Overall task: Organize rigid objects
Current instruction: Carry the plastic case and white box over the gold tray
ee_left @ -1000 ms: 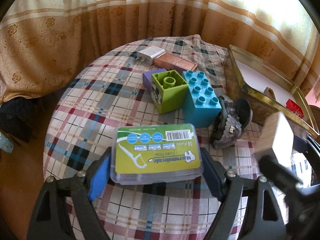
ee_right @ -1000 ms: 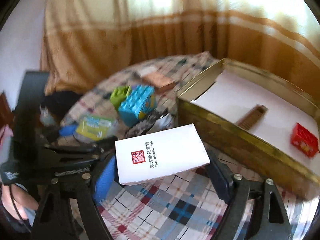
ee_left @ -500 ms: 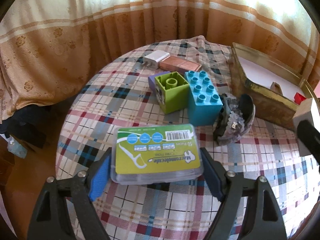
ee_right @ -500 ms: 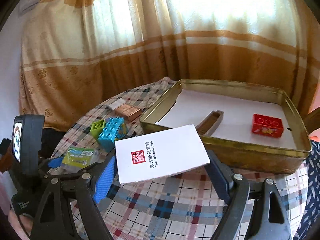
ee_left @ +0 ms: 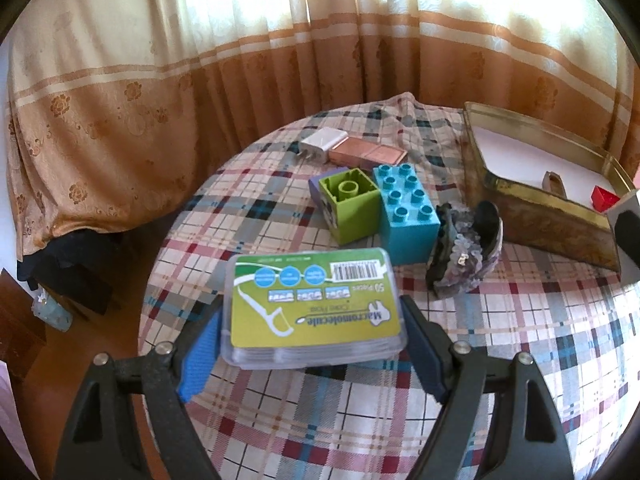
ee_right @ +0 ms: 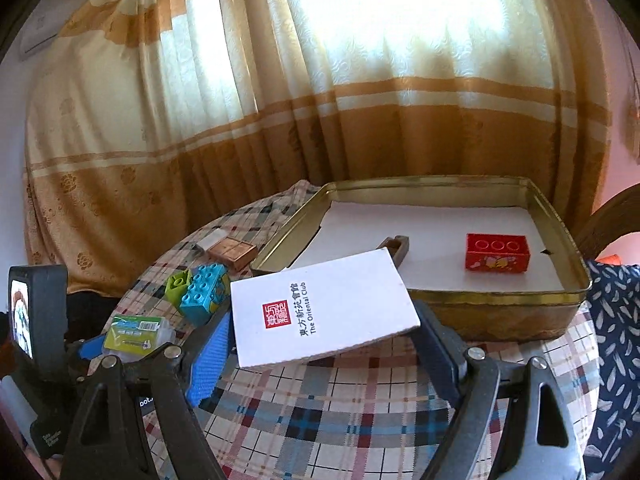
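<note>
Left wrist view, left tongs (ee_left: 312, 332) clamping floss box (ee_left: 314, 308), blocks (ee_left: 380, 212) beyond, right tongs (ee_right: 324, 344) gripping white card (ee_right: 324, 306) before tin (ee_right: 500, 312).

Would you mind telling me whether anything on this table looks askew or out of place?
The green block lies tipped on its side, hollow underside showing, beside the upright blue block. The tablecloth is rumpled near the tin. Otherwise nothing stands out.
</note>
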`<state>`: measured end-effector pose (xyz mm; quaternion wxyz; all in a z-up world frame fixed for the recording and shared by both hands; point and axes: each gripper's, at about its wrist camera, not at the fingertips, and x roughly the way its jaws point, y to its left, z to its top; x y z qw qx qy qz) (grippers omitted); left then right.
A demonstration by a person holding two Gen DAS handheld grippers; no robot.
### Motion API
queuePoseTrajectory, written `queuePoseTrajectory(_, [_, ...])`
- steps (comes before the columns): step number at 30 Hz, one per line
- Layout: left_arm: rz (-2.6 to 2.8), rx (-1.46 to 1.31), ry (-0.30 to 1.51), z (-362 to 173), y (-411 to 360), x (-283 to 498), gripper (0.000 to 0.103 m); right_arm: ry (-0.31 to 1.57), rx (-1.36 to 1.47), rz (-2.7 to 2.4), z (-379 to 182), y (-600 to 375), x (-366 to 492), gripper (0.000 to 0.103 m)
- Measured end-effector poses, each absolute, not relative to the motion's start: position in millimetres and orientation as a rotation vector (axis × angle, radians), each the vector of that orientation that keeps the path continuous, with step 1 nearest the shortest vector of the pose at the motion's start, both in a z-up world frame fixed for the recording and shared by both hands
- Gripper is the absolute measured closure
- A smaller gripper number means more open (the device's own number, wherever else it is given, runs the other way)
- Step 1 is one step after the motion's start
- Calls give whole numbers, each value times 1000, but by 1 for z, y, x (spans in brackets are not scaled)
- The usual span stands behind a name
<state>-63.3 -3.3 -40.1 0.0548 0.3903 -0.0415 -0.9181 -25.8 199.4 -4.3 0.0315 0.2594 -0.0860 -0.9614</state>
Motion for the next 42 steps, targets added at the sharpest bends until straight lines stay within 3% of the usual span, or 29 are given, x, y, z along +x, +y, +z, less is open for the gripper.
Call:
queuePoseTrajectory(21, [-2920,1061,-56,-3,12,-49,21,-314,636,-3030,10,208,-2,17])
queuePoseTrajectory(42, [-3059,990,-132,28,70,-65,21,-416,494,-3226,39,270,4,17])
